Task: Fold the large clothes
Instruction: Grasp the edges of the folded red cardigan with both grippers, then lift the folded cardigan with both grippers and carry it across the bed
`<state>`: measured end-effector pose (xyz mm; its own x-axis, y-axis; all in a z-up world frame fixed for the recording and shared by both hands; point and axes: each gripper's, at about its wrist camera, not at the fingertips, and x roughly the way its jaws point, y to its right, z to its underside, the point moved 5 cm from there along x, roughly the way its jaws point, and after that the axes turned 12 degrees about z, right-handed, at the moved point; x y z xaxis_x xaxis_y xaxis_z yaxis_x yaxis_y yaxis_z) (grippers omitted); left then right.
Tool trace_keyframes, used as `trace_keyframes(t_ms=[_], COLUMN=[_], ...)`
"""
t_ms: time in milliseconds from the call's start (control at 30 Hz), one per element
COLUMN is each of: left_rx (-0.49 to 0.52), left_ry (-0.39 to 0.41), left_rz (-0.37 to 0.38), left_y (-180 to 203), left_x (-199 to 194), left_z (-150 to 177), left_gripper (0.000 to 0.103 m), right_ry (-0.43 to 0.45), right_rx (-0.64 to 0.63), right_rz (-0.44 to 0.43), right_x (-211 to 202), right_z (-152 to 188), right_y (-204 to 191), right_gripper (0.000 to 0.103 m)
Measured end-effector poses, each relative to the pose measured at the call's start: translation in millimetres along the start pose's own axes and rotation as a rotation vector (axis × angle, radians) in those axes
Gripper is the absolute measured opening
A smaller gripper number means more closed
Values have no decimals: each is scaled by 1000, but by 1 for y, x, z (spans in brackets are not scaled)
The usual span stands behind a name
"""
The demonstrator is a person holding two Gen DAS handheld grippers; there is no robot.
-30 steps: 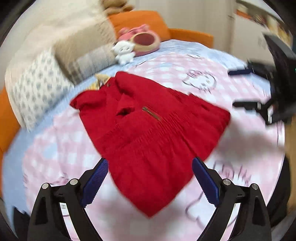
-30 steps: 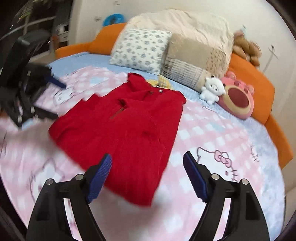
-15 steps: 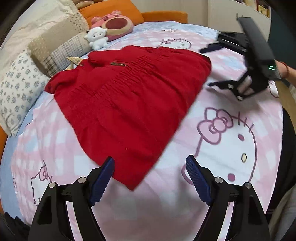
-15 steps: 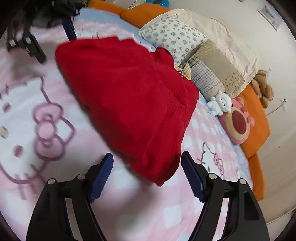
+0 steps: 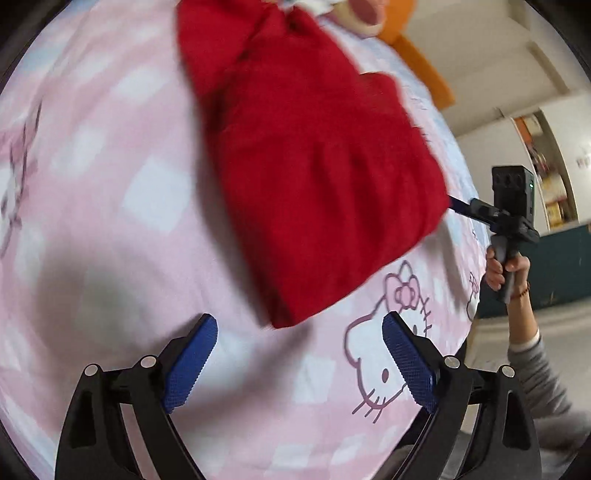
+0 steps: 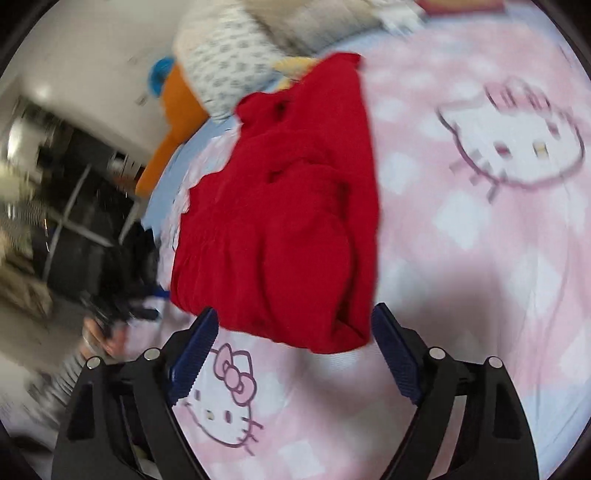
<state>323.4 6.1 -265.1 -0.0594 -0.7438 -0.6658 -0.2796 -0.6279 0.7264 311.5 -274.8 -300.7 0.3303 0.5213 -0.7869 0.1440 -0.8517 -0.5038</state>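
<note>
A red knit garment [image 5: 314, 166] lies spread on the pink cat-print bedsheet [image 5: 110, 192]. My left gripper [image 5: 299, 332] hovers just short of one lower corner. Its jaws are opening and nothing is between the blue pads [image 5: 192, 365]. In the right wrist view the garment [image 6: 288, 221] fills the centre. Its hem reaches in between the fingertips of my right gripper [image 6: 295, 321], whose jaws are opening too, pads clear of the cloth. The right gripper [image 5: 458, 205] also shows in the left wrist view, at the garment's far corner, held by a hand [image 5: 506, 266].
Pillows [image 6: 229, 62] and an orange bed surround [image 6: 177, 122] stand beyond the garment's collar end. A pink plush [image 5: 362, 14] lies near the top. Shelves [image 5: 546, 177] and floor are past the bed's edge. The other hand and gripper blur at left [image 6: 122, 295].
Both cameras have rolled and dropped closer to the garment's hem. Each gripper now sits at a lower corner, and both pairs of jaws stand a little wider than half a second ago.
</note>
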Motion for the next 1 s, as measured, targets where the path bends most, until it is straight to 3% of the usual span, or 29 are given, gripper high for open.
trace_keyframes(t_ms=[167, 333, 400, 500, 533, 567, 600, 633, 700, 767, 867, 1000], left_rx=[-64, -190, -222, -260, -273, -292, -310, -341, -423, -460, -436, -406], left_ry=[49, 93, 102, 116, 125, 137, 147, 152, 164, 172, 184, 270], left_rz=[86, 244, 303, 324, 318, 318, 315, 289, 338, 373, 380, 480], left_y=[-1, -10, -11, -11, -14, -17, -19, -25, -36, -38, -26, -4], left_x=[2, -5, -8, 0, 3, 5, 6, 7, 6, 3, -6, -43], left_z=[-1, -12, -15, -18, -20, -20, -21, -21, -20, -20, -30, -63], left_gripper=[99, 99, 99, 98, 97, 88, 63, 53, 41, 34, 27, 25], right_ry=[-164, -208, -230, -226, -218, -209, -199, -195, -182, -160, -130, -62], right_rx=[243, 379, 401, 427, 453, 465, 471, 473, 474, 455, 461, 489], right_rz=[-162, -291, -295, -292, -287, -280, -267, -260, -264, -277, -347, -431], right_x=[31, 41, 43, 43, 43, 44, 46, 48, 47, 42, 32, 12], right_z=[2, -3, -5, -12, -13, -13, -13, -12, -8, -11, -23, -49], right_y=[17, 17, 15, 16, 18, 19, 20, 22, 24, 19, 15, 10], right_gripper=[86, 89, 89, 82, 73, 59, 56, 49, 42, 36, 32, 30])
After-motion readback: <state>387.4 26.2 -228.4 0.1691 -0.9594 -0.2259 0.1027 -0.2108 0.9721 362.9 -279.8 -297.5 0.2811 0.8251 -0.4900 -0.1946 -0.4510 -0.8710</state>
